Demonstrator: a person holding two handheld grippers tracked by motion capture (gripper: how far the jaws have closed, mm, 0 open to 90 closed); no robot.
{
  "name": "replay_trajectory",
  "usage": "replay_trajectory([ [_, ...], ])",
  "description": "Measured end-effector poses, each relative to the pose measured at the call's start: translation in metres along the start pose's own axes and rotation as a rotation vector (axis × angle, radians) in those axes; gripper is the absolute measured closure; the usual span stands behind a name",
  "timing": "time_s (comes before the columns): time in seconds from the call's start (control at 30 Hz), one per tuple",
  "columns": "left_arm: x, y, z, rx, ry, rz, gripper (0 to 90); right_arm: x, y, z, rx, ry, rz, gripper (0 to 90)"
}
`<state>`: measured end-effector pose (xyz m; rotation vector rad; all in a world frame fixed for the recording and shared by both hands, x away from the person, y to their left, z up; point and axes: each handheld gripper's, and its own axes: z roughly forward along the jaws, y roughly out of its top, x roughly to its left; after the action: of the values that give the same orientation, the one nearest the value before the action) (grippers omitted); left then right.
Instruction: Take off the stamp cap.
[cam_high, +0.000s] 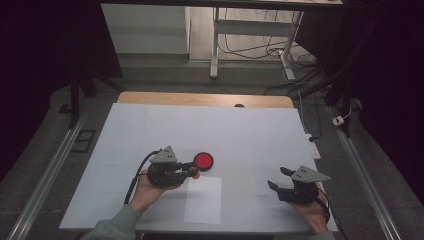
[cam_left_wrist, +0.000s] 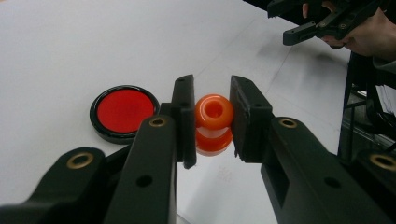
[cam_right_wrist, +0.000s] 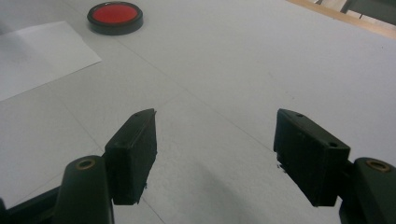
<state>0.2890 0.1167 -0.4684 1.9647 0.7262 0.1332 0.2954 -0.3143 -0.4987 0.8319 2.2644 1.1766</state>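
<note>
My left gripper (cam_left_wrist: 212, 122) is shut on a small orange-red knobbed piece (cam_left_wrist: 214, 123), round on top with a hole and wider below. From above, that gripper (cam_high: 192, 171) points right with the orange piece (cam_high: 194, 172) at its tip, just below-left of a round black dish with a red inside (cam_high: 203, 160). The same dish (cam_left_wrist: 123, 112) lies left of the jaws in the left gripper view. My right gripper (cam_high: 278, 178) rests at the table's right front, open with nothing between its fingers (cam_right_wrist: 215, 154). The dish (cam_right_wrist: 115, 17) lies far off at the upper left in the right gripper view.
A white paper sheet (cam_high: 204, 199) lies near the front edge, between my hands. The white table top (cam_high: 250, 135) ends in a wooden strip (cam_high: 200, 98) at the back. My right hand with its gripper (cam_left_wrist: 322, 25) is seen from the left gripper view, top right.
</note>
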Motion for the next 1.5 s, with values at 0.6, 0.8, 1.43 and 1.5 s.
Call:
replay_trajectory([
  [0.6,0.0,0.0,0.006,0.014,0.002,0.006,72.2,0.007,0.003,0.006,-0.007,0.027,0.004,30.4],
  [0.8,0.002,-0.001,0.009,0.021,0.003,0.003,72.3,0.016,0.01,0.012,-0.009,0.048,-0.009,30.6],
  [1.43,0.003,0.0,0.012,0.025,-0.002,0.003,72.2,0.029,0.019,0.023,-0.026,0.076,-0.015,30.7],
  [1.5,0.002,0.0,0.013,0.025,-0.001,0.002,72.2,0.03,0.02,0.024,-0.032,0.079,-0.017,30.8],
])
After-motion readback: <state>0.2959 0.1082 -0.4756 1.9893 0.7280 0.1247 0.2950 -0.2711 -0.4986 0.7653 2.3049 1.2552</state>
